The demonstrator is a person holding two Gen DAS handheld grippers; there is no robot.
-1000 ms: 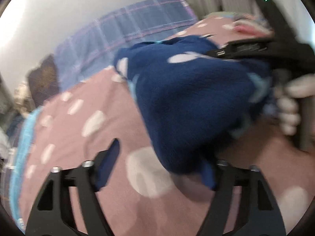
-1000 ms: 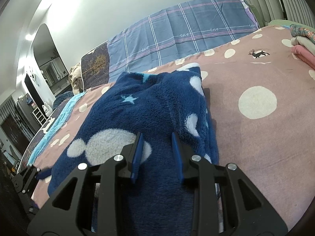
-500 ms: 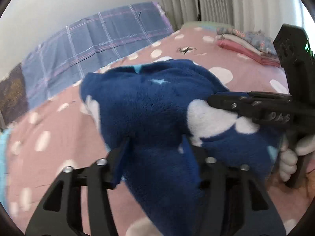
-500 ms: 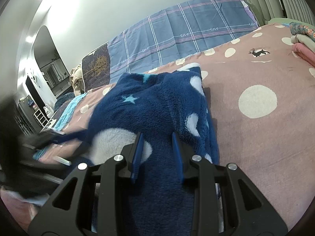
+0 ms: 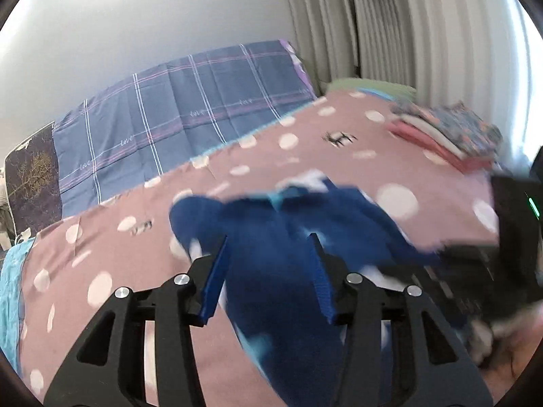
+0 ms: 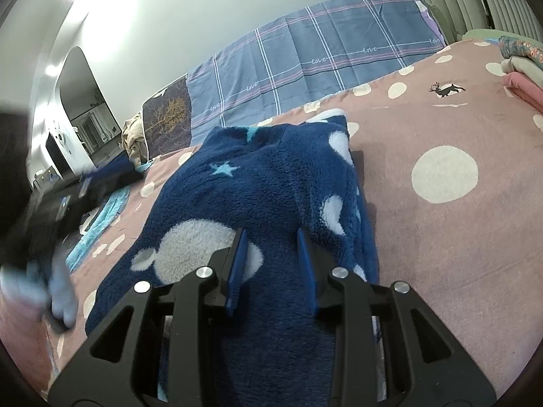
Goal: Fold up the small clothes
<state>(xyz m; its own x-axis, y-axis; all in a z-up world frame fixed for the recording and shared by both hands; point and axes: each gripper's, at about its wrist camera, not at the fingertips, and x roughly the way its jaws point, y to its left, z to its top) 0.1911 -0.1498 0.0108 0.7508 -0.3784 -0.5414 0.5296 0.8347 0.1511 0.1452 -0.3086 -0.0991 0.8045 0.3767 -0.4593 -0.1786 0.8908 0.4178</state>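
The blue fleece (image 6: 271, 183) lies on the bed (image 6: 458, 254), mid-fold; a folded pile (image 5: 448, 132) sits beyond it. Left fingers (image 5: 217, 278) have just been closing, fleece between them, seemingly gripped. Right fingers (image 6: 307, 268), narrow, straddle a fleece ridge; grip unclear.

- We take this for a bedroom in a home: a wide bed with a pink polka-dot cover (image 6: 441, 224) fills both views.
- A blue checked cloth (image 5: 190, 108) drapes its far end.
- Pleated curtains (image 5: 407, 34) hang beside it.
- Folded clothes (image 5: 448, 132) lie stacked on the bed.
- An arched opening (image 6: 85, 108), perhaps a mirror, shows furniture.
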